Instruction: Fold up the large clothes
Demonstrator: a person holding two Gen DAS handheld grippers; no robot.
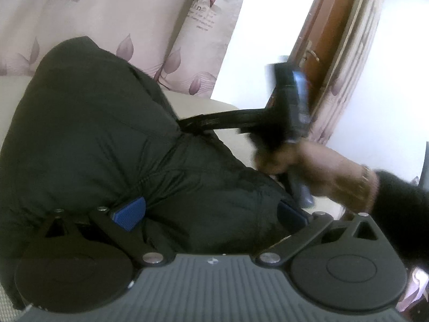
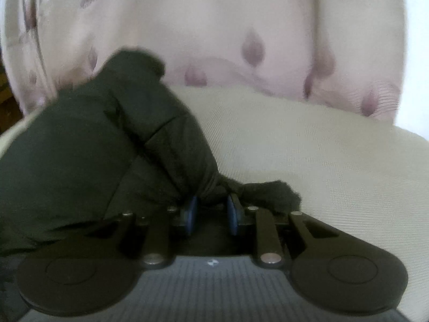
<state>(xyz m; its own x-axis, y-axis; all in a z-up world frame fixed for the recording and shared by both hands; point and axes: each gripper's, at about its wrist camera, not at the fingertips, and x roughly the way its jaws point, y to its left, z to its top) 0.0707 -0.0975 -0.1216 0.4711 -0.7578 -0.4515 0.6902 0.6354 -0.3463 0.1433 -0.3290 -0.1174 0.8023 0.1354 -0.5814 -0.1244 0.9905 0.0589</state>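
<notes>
A large dark green padded jacket [image 1: 107, 139] lies bunched on a cream bed [image 1: 193, 104]. My left gripper [image 1: 211, 214] is open, its blue pads [image 1: 131, 213] wide apart with a thick fold of the jacket bulging between them. In the right wrist view the jacket [image 2: 88, 145] lies at the left. My right gripper [image 2: 211, 209] is shut on a narrow fold of it, near the dark furry trim [image 2: 270, 190]. The right gripper also shows in the left wrist view [image 1: 187, 124], blurred, reaching into the jacket.
A pink leaf-print curtain [image 1: 150, 13] hangs behind the bed, also in the right wrist view [image 2: 241, 40]. A brown wooden door [image 1: 329, 35] stands at the right. Bare cream bed surface [image 2: 308, 147] lies right of the jacket.
</notes>
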